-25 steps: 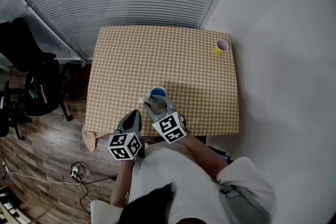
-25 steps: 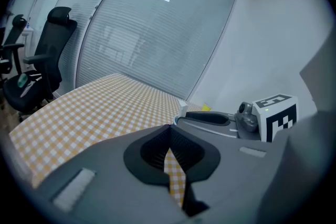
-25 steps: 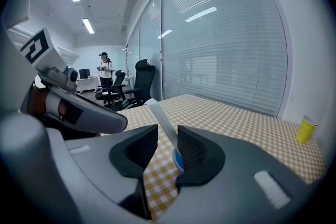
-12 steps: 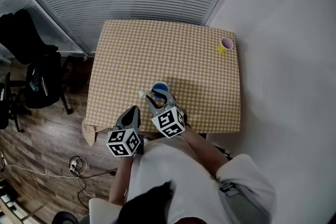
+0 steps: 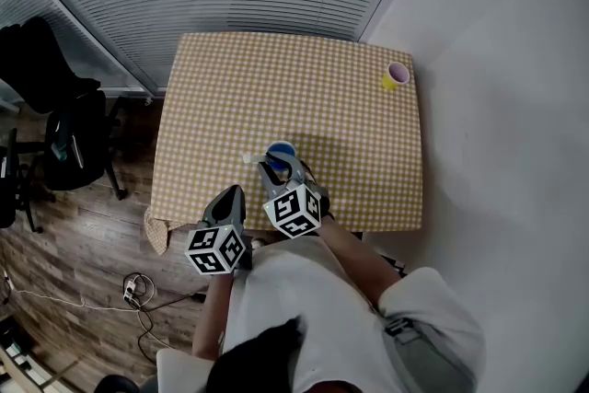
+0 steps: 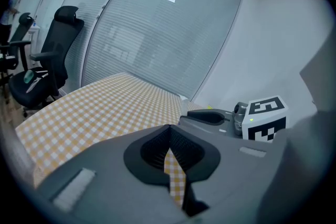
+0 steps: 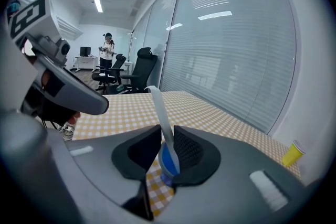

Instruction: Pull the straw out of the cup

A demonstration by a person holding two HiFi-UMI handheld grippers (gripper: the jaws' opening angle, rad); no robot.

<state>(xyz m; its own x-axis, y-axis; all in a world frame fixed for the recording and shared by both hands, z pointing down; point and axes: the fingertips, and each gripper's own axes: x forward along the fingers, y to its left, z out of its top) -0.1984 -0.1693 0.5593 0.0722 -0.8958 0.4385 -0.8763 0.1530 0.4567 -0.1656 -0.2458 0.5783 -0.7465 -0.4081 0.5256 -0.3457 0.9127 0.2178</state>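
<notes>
A blue cup (image 5: pixel 281 150) stands on the checked table (image 5: pixel 276 78) near its front edge. A wide white straw (image 5: pixel 250 158) leans out of it to the left. My right gripper (image 5: pixel 273 168) reaches in from the front, just short of the cup. In the right gripper view its jaws (image 7: pixel 168 126) have just been closing and stand shut on the straw (image 7: pixel 159 107), which fills the gap between the tips; the cup (image 7: pixel 168 161) shows below them. My left gripper (image 5: pixel 232 196) waits at the table's front edge, shut (image 6: pixel 169 126) and holding nothing.
A small yellow cup with a pink inside (image 5: pixel 394 76) stands at the far right corner of the table. Black office chairs (image 5: pixel 64 143) stand on the wood floor to the left. A white wall runs along the right, blinds along the back.
The right gripper's jaws have narrowed around the straw and the gripper has rolled a little. The left gripper has stayed where it was.
</notes>
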